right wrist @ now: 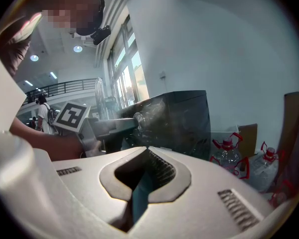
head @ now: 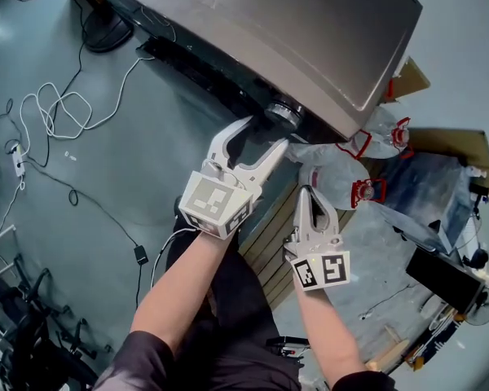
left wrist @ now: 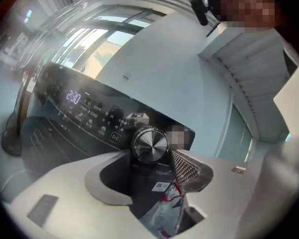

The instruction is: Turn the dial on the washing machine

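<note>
The washing machine (head: 310,31) has a grey lid and a dark control panel (left wrist: 89,113) with a lit display. Its round metal dial (head: 284,112) (left wrist: 149,144) sits at the panel's right end. My left gripper (head: 257,137) (left wrist: 147,169) is open, its fingertips just short of the dial, one on each side, touching nothing. My right gripper (head: 313,195) (right wrist: 147,158) hangs lower and to the right, jaws shut and empty, pointing toward the machine's side (right wrist: 179,118).
Large water bottles with red handles (head: 346,173) (right wrist: 229,156) lie right of the machine. A wooden pallet (head: 269,239) lies below my hands. White and black cables (head: 53,112) trail over the floor at left, and a fan base (head: 106,31) stands at the back left.
</note>
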